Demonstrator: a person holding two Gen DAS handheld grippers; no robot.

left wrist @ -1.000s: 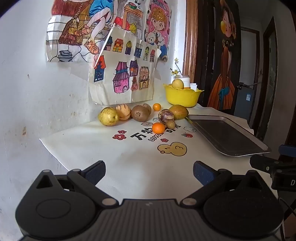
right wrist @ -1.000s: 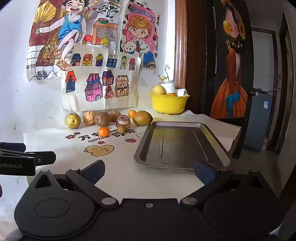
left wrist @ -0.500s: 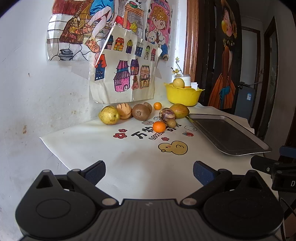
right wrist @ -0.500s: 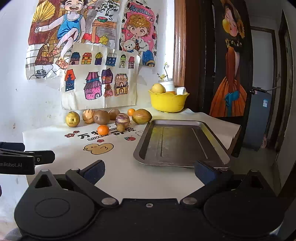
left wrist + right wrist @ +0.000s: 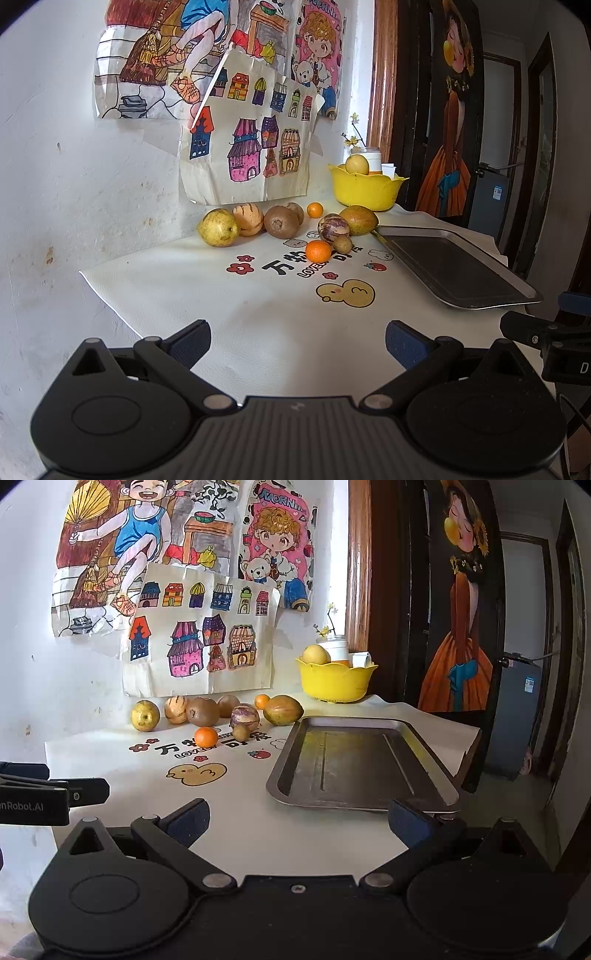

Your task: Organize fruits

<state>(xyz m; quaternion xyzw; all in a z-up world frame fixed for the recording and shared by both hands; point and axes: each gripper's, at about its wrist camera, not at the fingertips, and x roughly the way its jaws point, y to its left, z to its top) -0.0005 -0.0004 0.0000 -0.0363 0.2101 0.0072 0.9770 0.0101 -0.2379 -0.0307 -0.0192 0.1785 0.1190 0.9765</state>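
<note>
Two grippers hang above the near edge of the bench (image 5: 258,834), both with jaws spread wide and holding nothing; the left gripper (image 5: 297,341) faces the white printed cloth (image 5: 221,295) that covers the bench, and the right gripper (image 5: 298,821) faces the near rim of the metal tray (image 5: 354,760); the tray is the largest thing on the bench, lying flat and bare along the right edge, its far corner just beside the fruits; next in size is the yellow bowl (image 5: 334,681) at the far right corner, against the wall, with a pale round fruit (image 5: 316,654) showing above its rim and a white jar (image 5: 334,646) behind it; the loose fruits sit in a cluster along the far edge, below the drawings (image 5: 203,646) taped to the wall; from the left end of that row there is a yellow pear (image 5: 145,715), a striped tan fruit (image 5: 175,709), a brown kiwi (image 5: 202,712) with another brown fruit (image 5: 228,705) behind it, a purple-striped fruit (image 5: 244,716), and a greenish-brown mango (image 5: 283,710) nearest the tray; a small orange (image 5: 261,700) lies at the back between the striped fruit and the mango; a second orange (image 5: 205,737) sits forward of the row on the printed lettering, near a small brown fruit (image 5: 241,732), the smallest of all.
</note>
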